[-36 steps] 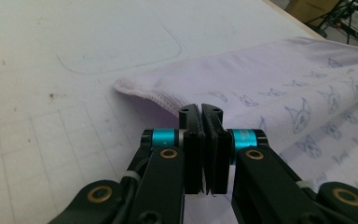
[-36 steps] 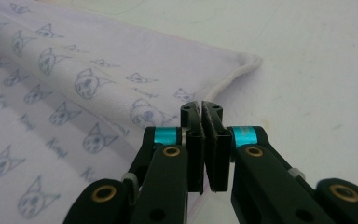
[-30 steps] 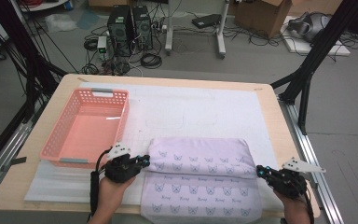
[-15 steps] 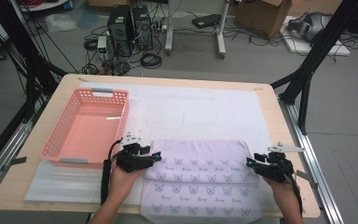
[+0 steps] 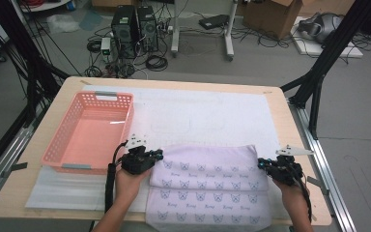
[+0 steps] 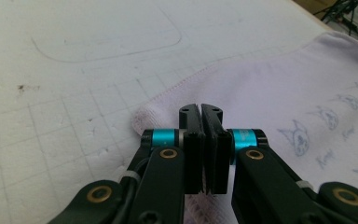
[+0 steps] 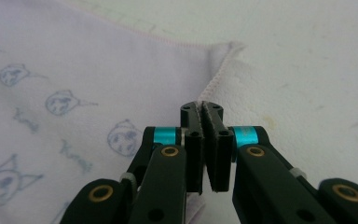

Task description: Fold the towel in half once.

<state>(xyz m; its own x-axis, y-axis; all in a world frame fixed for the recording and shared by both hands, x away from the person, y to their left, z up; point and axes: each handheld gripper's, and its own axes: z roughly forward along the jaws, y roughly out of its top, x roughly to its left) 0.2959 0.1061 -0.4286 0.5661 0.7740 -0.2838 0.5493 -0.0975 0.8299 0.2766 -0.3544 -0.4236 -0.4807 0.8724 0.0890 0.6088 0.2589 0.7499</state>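
High view: the towel (image 5: 210, 186) lies folded on the counter (image 5: 77, 84), long axis left to right, a basket (image 5: 89, 133) just left of it. The left gripper (image 5: 158, 153) sits at its far left corner, the right gripper (image 5: 262, 164) at its far right corner, each nearest its own end.

Left gripper view: jaws have just closed together over the towel's (image 6: 270, 93) rolled corner; cloth between the pads is hidden.

Right gripper view: jaws have just closed together at the towel's (image 7: 98, 60) hemmed corner; whether they pinch fabric is hard to tell.
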